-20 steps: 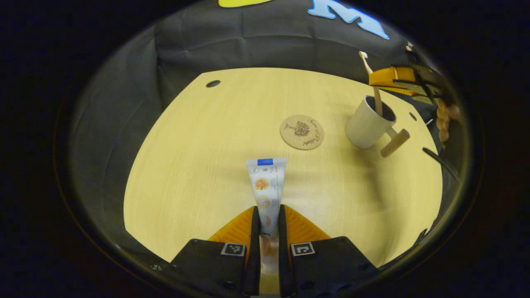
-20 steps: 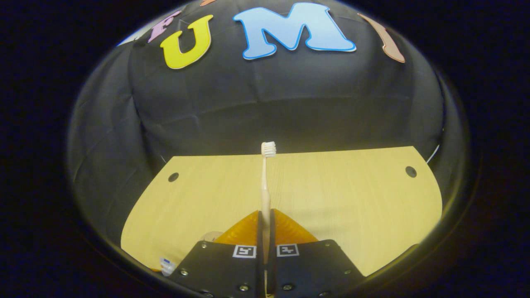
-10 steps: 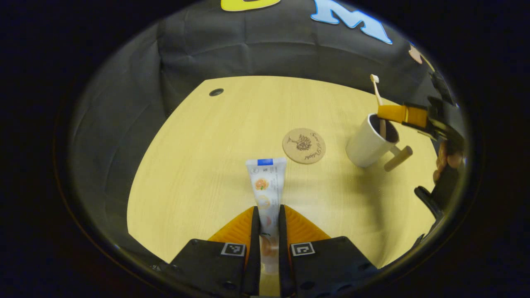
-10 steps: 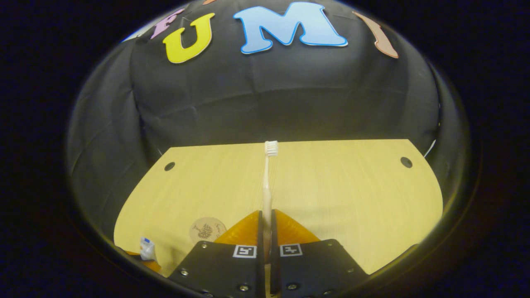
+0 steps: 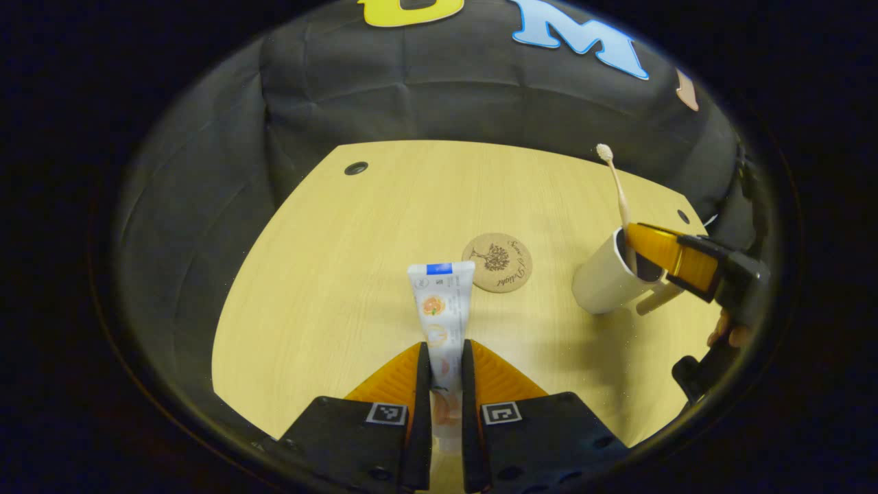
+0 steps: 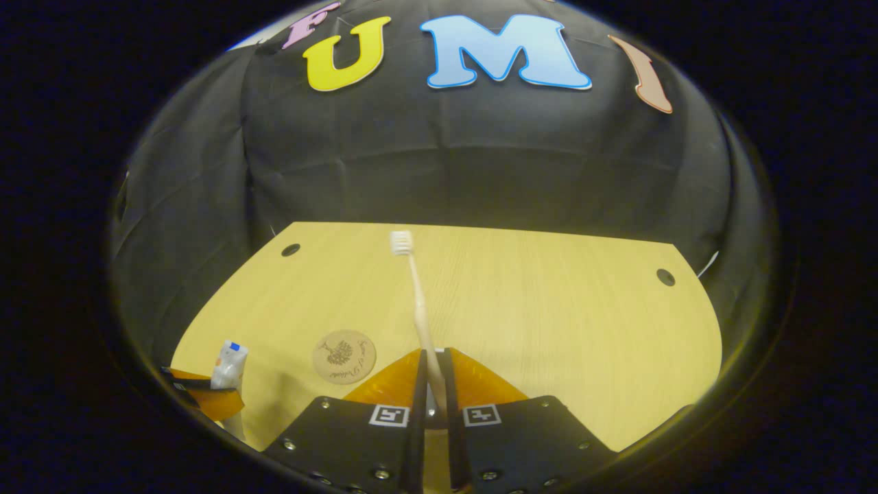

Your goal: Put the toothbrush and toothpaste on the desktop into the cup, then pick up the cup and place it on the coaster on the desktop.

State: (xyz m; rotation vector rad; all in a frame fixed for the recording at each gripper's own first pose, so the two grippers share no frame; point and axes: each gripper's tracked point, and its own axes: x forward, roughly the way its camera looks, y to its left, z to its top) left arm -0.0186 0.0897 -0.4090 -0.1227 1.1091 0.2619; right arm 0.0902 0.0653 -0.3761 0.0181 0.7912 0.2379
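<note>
The left gripper (image 5: 446, 384) has its jaws clamped on the paste (image 5: 441, 309), tube pointing ahead above the counter (image 5: 329, 274), ready for the cup (image 5: 607, 278). Farther off, the right gripper (image 5: 641, 247) sits at the cup's rim, jaws narrow, the brush (image 5: 617, 199) between them, apparently to let it settle inside; the coaster (image 5: 497, 262) lies beside.

Lighting's pretty dim and warm overall, with the desk (image 5: 384, 226) the only bright patch and the black cloth (image 6: 480, 171) soaking up the rest. A soft shadow spills off the cup (image 5: 607, 278) toward the near desk edge. Heavy fisheye bending curves the desk's edges. No glare, focus looks decent.
</note>
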